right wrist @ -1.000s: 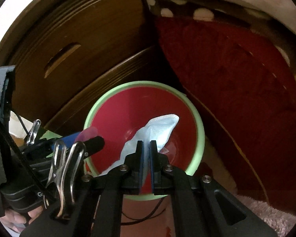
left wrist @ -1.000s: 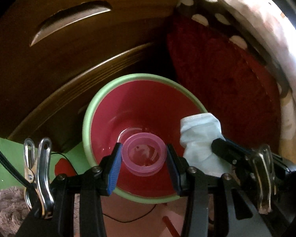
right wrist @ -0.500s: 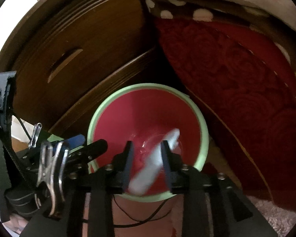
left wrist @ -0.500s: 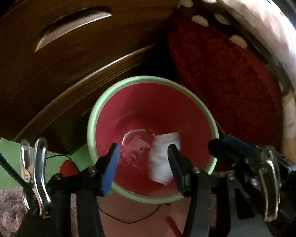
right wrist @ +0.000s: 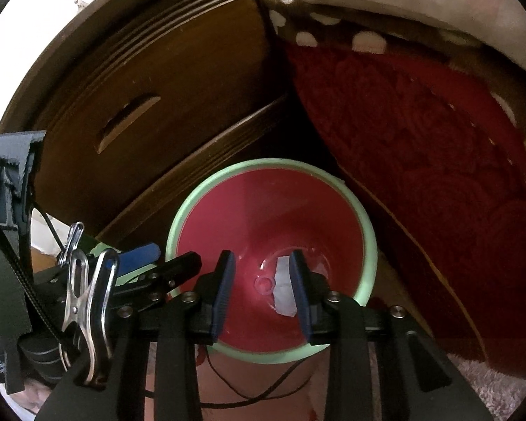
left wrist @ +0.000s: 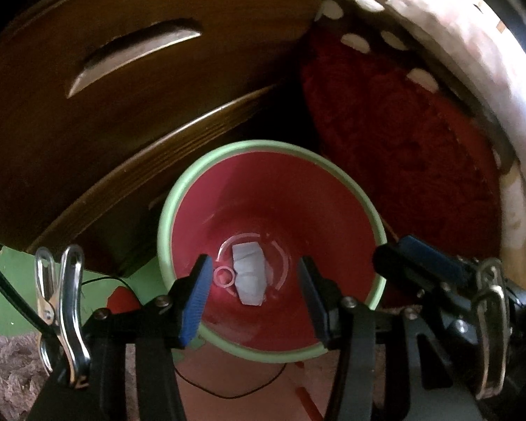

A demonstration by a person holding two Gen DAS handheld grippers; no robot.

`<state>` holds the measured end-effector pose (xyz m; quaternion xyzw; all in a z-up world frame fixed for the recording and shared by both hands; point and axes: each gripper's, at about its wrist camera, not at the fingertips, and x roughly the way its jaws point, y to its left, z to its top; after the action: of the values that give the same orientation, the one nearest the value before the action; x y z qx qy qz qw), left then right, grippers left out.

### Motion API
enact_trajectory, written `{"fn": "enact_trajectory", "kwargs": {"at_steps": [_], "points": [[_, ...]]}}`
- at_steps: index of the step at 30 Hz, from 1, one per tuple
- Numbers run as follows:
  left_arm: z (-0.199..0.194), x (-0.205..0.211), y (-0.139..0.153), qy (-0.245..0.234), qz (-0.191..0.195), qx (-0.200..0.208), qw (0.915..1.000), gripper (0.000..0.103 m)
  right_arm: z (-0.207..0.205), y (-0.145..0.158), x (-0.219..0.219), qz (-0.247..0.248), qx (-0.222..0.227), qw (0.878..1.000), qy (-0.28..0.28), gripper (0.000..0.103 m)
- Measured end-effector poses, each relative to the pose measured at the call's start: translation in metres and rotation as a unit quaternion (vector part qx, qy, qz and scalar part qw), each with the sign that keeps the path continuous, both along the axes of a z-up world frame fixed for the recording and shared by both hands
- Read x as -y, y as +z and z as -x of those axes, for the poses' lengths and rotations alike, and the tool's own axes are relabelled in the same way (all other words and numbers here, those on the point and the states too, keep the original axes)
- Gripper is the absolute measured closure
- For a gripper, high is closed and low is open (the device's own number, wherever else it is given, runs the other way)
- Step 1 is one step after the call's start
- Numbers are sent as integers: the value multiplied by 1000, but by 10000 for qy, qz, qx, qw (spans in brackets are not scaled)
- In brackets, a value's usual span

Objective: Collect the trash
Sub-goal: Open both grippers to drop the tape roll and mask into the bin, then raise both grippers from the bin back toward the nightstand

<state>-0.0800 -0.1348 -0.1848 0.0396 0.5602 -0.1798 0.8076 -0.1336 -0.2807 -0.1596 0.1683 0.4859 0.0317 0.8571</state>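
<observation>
Both drops look done: white crumpled tissue (left wrist: 249, 273) lies at the bottom of the red bin (left wrist: 273, 151), on a clear plastic lid (left wrist: 280, 256), with a small pink ring (left wrist: 224, 276) just beside it. Left hand-held gripper (left wrist: 254, 296) hangs over the bin mouth, jaws spread, nothing between them. Right hand-held gripper (right wrist: 261, 293) is also over the mouth, jaws apart and empty; the tissue seen between them sits far below. To finish well, I'd lift both straight up clear of the green rim before swinging away, so no finger clips the light bin and tips it, then look for more trash. Both point steeply down into the bin, side by side, left one's tip visible in the right view. Wooden drawer front (right wrist: 150, 105) and red cushion (right wrist: 420, 133) crowd the bin, little side room.
</observation>
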Motion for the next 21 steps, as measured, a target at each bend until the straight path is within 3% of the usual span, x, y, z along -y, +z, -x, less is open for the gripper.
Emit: {"fn": "enact_trajectory", "kwargs": {"at_steps": [21], "points": [[23, -10, 57, 115, 18, 598, 9981, 51, 26, 43, 4, -94, 1146, 9933, 144, 65]]}}
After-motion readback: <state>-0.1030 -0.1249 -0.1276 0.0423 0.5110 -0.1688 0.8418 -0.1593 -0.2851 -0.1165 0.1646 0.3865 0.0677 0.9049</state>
